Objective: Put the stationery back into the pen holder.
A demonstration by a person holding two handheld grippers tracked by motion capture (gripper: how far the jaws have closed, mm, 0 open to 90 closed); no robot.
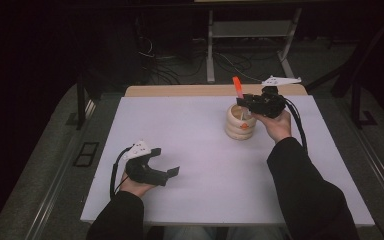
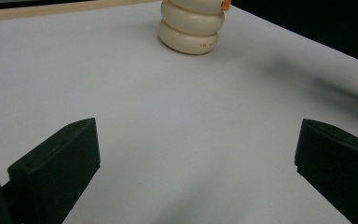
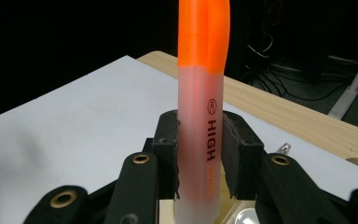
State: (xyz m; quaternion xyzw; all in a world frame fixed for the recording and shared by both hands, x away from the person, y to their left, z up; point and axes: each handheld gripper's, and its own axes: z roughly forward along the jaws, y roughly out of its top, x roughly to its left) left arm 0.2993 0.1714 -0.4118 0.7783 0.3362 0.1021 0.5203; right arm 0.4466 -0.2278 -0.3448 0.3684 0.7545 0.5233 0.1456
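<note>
White and bare, the surface (image 1: 190,165) fills the foreground, with dark floor and cables behind. An orange-capped highlighter (image 3: 203,121) stands upright in the right tongs (image 1: 245,102), whose jaws pinch its frosted barrel just above a cream ribbed holder (image 1: 240,124) near the far edge. Well apart, at the near left, the left tongs (image 1: 166,165) rest on the surface with jaws spread wide and nothing between them.
</note>
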